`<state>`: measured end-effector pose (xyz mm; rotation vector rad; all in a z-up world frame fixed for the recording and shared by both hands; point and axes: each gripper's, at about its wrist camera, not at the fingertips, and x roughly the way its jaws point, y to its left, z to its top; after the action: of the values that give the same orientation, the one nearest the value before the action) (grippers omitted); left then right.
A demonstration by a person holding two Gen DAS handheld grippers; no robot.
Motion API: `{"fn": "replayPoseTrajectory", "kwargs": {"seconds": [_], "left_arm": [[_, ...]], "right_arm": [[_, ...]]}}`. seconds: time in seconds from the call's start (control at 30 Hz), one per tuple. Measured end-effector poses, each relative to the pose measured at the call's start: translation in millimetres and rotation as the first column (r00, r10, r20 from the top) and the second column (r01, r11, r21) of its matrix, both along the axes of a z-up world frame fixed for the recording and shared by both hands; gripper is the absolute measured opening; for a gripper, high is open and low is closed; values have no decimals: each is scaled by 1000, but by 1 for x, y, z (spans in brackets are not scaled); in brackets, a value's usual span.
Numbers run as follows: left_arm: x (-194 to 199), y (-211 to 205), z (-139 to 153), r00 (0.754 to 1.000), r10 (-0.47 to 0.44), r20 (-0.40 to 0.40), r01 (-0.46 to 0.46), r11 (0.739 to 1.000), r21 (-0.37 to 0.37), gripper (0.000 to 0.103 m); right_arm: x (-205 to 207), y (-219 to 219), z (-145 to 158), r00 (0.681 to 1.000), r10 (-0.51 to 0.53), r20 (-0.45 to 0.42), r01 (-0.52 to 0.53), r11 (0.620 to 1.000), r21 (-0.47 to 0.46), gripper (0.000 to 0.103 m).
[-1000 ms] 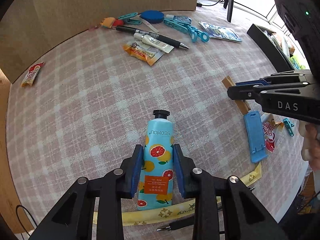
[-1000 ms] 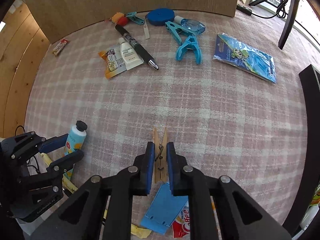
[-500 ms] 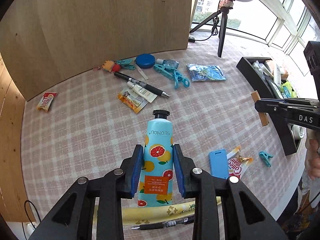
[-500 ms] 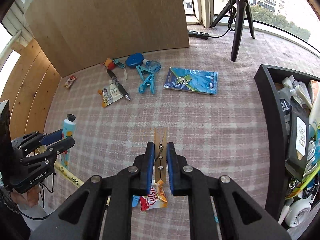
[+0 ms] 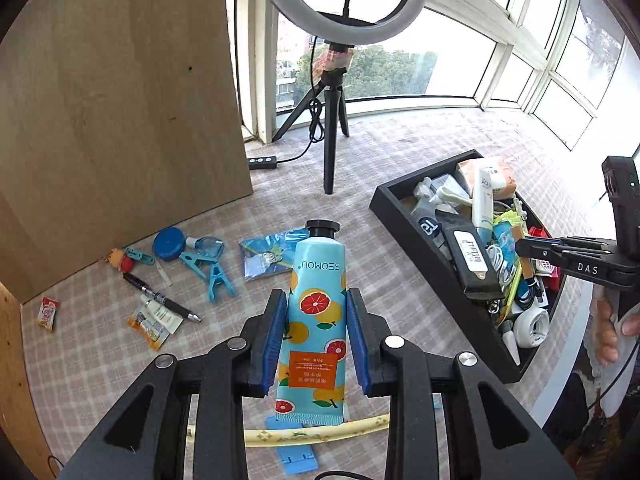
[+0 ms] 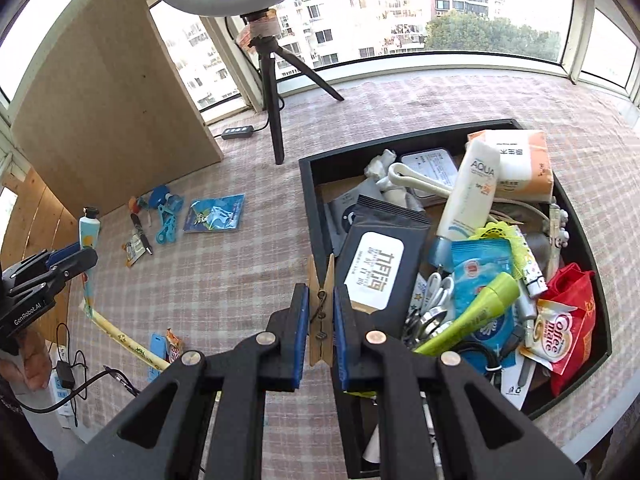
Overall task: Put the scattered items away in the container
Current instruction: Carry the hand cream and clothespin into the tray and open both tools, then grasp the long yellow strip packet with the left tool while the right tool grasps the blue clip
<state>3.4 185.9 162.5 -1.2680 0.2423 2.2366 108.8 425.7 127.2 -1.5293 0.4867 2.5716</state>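
From the left wrist, the left gripper (image 5: 316, 336) has its blue ribbed pads clamped on a soft plastic tube (image 5: 318, 320), light blue with printed orange slices and a black screw cap, lifted off the checked cloth table (image 5: 100, 344). Past it, toward the far left corner by the upright wooden board (image 5: 112, 112), lie a round blue tape measure (image 5: 169, 244), two turquoise plastic clips (image 5: 212, 276), a black pen (image 5: 162, 298) and a flat blue packet (image 5: 266, 254). A black rectangular tray (image 5: 420, 248), heaped with packets and bottles, sits at the right edge.

From the right wrist, the right gripper (image 6: 321, 328) is closed on a wooden clothespin (image 6: 320, 312) with a wire spring, held upright over the tray's (image 6: 316, 200) near left wall. Inside the tray lie a black wipes pack (image 6: 380, 264), a white tube (image 6: 470, 200), a green tube (image 6: 476, 312) and a red sachet (image 6: 568, 320). A ring light's black tripod (image 6: 272, 92) stands on the cloth behind.
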Motion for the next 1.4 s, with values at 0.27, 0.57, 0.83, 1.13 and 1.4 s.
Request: {"fn": "replayPoseTrajectory", "kwargs": {"seconds": [0.27,0.57,0.83,1.13,1.4], "left_arm": [[6,108,-1,990,-132,47,131,991,28,28],[13,202,-9,968,-230,101,227,973,48,29],[19,222,-3,967,-240,88,236,970,54,48],[14,196,-2,981,-180,72,179,984,28,47],[19,175,6,992,-119,34,119,993,4,47]], "right_arm": [[24,103,8,990,-138,-4,138,990,31,12],[35,164,3,975,-221,9,220,974,60,13],[43,175,2,970,-244,-15,244,969,42,43],[40,159,4,979,-204,-14,204,978,42,43],[38,141,9,986,-163,-25,164,986,39,43]]}}
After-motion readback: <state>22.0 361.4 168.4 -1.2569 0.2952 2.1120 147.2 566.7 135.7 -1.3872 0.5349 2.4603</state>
